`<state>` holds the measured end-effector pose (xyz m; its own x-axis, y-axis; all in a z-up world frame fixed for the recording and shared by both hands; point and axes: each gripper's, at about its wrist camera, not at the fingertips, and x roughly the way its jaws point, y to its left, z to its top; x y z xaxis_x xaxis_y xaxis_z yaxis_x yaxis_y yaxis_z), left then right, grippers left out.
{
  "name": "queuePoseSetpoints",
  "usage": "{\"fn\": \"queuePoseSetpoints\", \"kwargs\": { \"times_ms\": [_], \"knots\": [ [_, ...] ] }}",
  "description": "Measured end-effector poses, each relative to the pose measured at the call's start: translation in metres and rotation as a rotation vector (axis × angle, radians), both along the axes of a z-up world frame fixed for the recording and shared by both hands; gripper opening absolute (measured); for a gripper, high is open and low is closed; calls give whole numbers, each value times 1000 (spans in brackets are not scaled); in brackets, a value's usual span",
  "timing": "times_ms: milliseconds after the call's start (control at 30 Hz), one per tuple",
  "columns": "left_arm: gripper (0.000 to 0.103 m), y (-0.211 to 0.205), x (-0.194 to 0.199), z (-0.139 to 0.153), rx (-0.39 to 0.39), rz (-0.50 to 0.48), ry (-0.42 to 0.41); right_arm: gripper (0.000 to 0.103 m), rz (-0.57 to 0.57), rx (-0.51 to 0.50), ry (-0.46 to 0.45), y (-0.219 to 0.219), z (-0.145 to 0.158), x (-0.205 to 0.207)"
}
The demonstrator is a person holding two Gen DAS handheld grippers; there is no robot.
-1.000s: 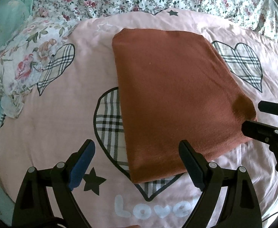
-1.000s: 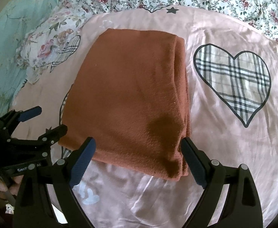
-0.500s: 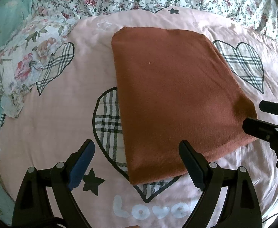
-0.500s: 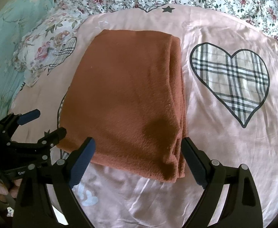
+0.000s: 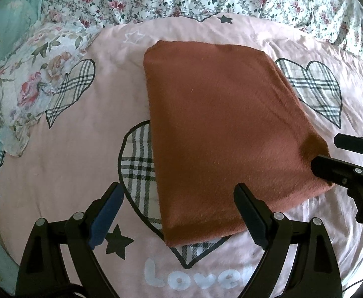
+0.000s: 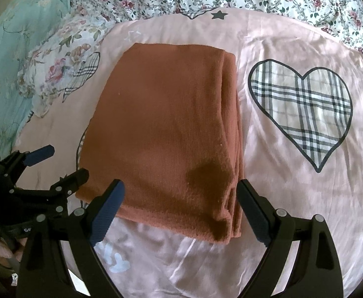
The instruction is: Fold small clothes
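Rust-brown folded cloth [image 5: 221, 129] lies centre frame on the pink heart-print bedspread [image 5: 64, 168]. Left hand-held gripper [image 5: 179, 213] and right hand-held gripper [image 6: 181, 208] hover at its near edge, jaws apart, gripping nothing.

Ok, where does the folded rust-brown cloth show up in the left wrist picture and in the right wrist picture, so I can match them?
Left wrist view: the folded rust-brown cloth fills the centre, slightly right, reaching down between the fingers of the left gripper.
Right wrist view: it lies centre-left, its layered edges on the picture's right.
Shared landmark: the small white outline star printed on the pink sheet, just beyond the cloth's far-left corner.
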<state>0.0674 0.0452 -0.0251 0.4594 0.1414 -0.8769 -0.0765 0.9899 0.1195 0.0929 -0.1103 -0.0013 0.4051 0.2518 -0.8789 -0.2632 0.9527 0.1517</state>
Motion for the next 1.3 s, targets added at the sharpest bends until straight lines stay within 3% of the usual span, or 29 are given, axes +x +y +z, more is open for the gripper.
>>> {"fn": "queuePoseSetpoints", "kwargs": {
  "times_ms": [1300],
  "knots": [
    [93,5,11,-2,-39,4,-2,92,-3,11,7,1,-1,5]
  ]
}}
